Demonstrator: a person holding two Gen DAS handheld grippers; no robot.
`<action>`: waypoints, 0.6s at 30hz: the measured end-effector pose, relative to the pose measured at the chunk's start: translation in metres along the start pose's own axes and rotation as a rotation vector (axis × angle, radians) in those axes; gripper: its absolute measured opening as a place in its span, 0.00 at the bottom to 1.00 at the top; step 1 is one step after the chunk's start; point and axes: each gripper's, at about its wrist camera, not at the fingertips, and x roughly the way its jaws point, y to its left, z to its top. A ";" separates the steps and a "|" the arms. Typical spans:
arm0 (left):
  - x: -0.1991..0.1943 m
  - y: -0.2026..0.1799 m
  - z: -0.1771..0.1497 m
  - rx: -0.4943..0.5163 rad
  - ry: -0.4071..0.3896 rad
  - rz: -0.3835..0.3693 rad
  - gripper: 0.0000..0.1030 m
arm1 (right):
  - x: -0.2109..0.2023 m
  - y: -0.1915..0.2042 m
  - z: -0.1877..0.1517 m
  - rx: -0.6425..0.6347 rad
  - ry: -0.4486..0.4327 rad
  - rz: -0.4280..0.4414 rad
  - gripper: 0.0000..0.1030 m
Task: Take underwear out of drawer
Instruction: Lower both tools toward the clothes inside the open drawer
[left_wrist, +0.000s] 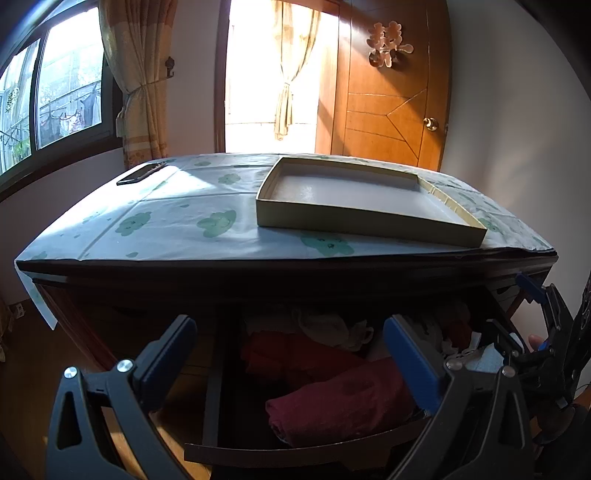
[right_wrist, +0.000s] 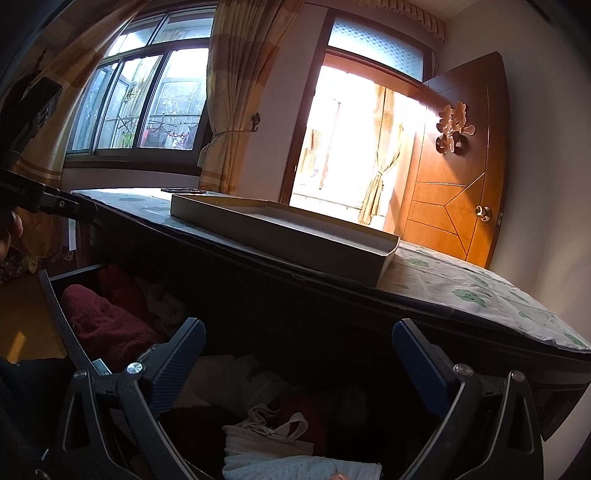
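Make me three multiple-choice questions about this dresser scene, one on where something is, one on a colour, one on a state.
1. Where is the shallow beige cardboard tray?
A. inside the drawer
B. on the dresser's cloth-covered top
C. on the floor

2. What colour is the big folded cloth at the front of the open dark wooden drawer?
A. dark red
B. yellow
C. green

3. How is the left gripper?
A. shut on cloth
B. open, holding nothing
C. out of view

Answers: 1 B, it sits on the flower-print cover. 2 A, it looks maroon. 3 B, its blue pads stand wide apart.

Maroon garment (left_wrist: 332, 402), white cloth (left_wrist: 207, 229) w/ green flowers.
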 end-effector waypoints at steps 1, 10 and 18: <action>0.000 0.000 0.000 -0.001 0.000 -0.001 1.00 | 0.000 0.000 0.000 0.002 0.007 0.000 1.00; 0.000 0.001 -0.001 -0.007 0.002 -0.010 1.00 | -0.001 0.002 0.000 0.007 0.062 0.009 1.00; -0.002 0.003 -0.001 -0.009 0.006 -0.008 1.00 | -0.003 0.003 0.000 0.001 0.108 0.022 1.00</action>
